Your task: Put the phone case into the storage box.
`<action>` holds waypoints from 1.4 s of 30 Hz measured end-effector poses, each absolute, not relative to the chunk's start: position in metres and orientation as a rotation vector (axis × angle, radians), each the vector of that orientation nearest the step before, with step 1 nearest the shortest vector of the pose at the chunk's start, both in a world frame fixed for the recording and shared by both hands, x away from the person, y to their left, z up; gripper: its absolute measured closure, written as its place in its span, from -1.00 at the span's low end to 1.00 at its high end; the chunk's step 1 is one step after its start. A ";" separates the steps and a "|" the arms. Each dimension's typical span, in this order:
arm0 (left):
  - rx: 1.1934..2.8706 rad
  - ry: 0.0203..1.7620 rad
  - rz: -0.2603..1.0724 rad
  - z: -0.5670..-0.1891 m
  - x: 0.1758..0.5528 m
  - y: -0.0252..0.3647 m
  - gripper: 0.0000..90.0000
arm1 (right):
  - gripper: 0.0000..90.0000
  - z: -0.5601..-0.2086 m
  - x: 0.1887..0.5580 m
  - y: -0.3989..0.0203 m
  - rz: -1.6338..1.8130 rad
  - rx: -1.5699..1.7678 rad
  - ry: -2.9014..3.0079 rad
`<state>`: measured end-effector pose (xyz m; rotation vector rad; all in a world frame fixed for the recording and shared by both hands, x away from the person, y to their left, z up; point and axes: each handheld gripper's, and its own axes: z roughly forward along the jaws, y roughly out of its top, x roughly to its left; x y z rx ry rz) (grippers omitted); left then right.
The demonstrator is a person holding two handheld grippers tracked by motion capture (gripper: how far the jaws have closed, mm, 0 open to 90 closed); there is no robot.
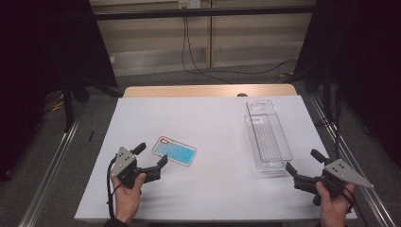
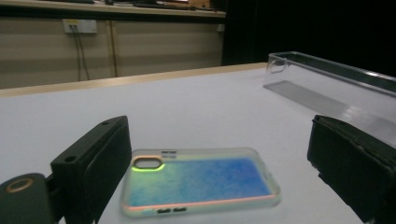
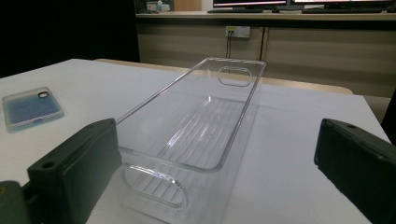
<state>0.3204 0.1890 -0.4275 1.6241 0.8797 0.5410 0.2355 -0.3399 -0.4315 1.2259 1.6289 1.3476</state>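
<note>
Nearest to us, at the front edge of the table [image 1: 213,198], we see the person's two hands, each holding a hand-held gripper. The left hand-held gripper [image 1: 152,158] has its black jaws spread wide and grasps nothing; in the left gripper view the jaws stand on either side of the phone case [image 2: 198,181], just short of it and not touching it. The right hand-held gripper [image 1: 302,161] is likewise released, its jaws wide apart and holding nothing; in the right gripper view they flank the near end of the clear bin [image 3: 196,135], again without contact. Each jaw is a blocky matt black pad, and a grey three-cornered plate sits on top of each tool. A little farther in, left of centre, the phone case [image 1: 174,151] lies flat on the white table surface: a rounded rectangle with a translucent rim, a blue glittery back shading to green by the oval camera cut-out. Farther in on the right stands the clear bin [image 1: 267,135], a long, narrow, transparent plastic container with a ribbed floor, smooth upright walls and an oval handle cut-out in each end wall; we see nothing inside it. The case and the bin lie well apart. Beyond the white surface, a strip of pale wood marks the table's far edge.
</note>
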 end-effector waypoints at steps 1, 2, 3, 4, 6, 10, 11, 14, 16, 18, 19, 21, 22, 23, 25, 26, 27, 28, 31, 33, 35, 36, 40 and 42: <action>1.627 0.878 0.546 -0.427 0.322 0.188 -0.86 | -1.00 -0.431 0.235 -0.340 1.346 1.226 1.625; 1.625 0.875 0.528 -0.427 0.323 0.187 -0.86 | -1.00 -0.431 0.234 -0.341 1.348 1.227 1.622; 1.626 0.874 0.519 -0.427 0.325 0.186 -0.87 | -1.00 -0.431 0.234 -0.341 1.353 1.228 1.623; 1.624 0.871 0.514 -0.427 0.327 0.184 -0.88 | -1.00 -0.432 0.234 -0.341 1.353 1.225 1.625; 1.626 0.863 0.491 -0.427 0.329 0.182 -0.88 | -1.00 -0.432 0.234 -0.341 1.353 1.223 1.630; 1.617 0.866 0.494 -0.426 0.335 0.175 -0.89 | -1.00 -0.432 0.233 -0.340 1.356 1.211 1.636; 1.622 0.858 0.503 -0.425 0.337 0.174 -0.89 | -1.00 -0.431 0.234 -0.340 1.355 1.207 1.637; 1.634 0.822 0.509 -0.425 0.341 0.169 -0.90 | -1.00 -0.432 0.235 -0.340 1.351 1.206 1.639; 1.642 0.818 0.518 -0.425 0.343 0.166 -0.93 | -1.00 -0.432 0.235 -0.339 1.353 1.202 1.643; 1.640 0.801 0.509 -0.425 0.346 0.162 -0.97 | -1.00 -0.432 0.235 -0.339 1.352 1.206 1.644; 1.638 0.795 0.509 -0.425 0.348 0.161 -0.99 | -1.00 -0.432 0.235 -0.338 1.354 1.206 1.646; 1.647 0.775 0.512 -0.424 0.351 0.158 -0.97 | -1.00 -0.432 0.235 -0.338 1.354 1.199 1.647; 1.649 0.778 0.511 -0.424 0.352 0.157 -0.97 | -1.00 -0.432 0.235 -0.338 1.354 1.199 1.647; 1.646 0.767 0.506 -0.423 0.354 0.155 -0.97 | -1.00 -0.432 0.235 -0.339 1.356 1.198 1.646; 1.652 0.755 0.505 -0.423 0.357 0.151 -0.97 | -1.00 -0.432 0.235 -0.338 1.358 1.203 1.644; 1.658 0.750 0.512 -0.422 0.359 0.149 -0.97 | -1.00 -0.432 0.235 -0.338 1.358 1.203 1.644; 1.657 0.747 0.513 -0.422 0.361 0.146 -0.96 | -1.00 -0.431 0.235 -0.338 1.359 1.197 1.647; 1.654 0.749 0.504 -0.422 0.362 0.144 -0.96 | -1.00 -0.431 0.235 -0.338 1.359 1.197 1.647; 1.658 0.746 0.508 -0.421 0.368 0.137 -0.93 | -1.00 -0.432 0.235 -0.338 1.357 1.193 1.651; 1.646 0.746 0.501 -0.419 0.372 0.133 -0.92 | -1.00 -0.432 0.235 -0.338 1.357 1.190 1.652; 1.630 0.754 0.501 -0.417 0.376 0.129 -0.92 | -1.00 -0.432 0.236 -0.338 1.357 1.189 1.652; 1.635 0.748 0.510 -0.415 0.378 0.127 -0.92 | -1.00 -0.432 0.236 -0.338 1.357 1.189 1.652; 1.626 0.739 0.518 -0.413 0.386 0.122 -0.92 | -1.00 -0.432 0.236 -0.338 1.358 1.188 1.651; 1.628 0.739 0.523 -0.414 0.389 0.120 -0.92 | -1.00 -0.432 0.236 -0.338 1.360 1.185 1.652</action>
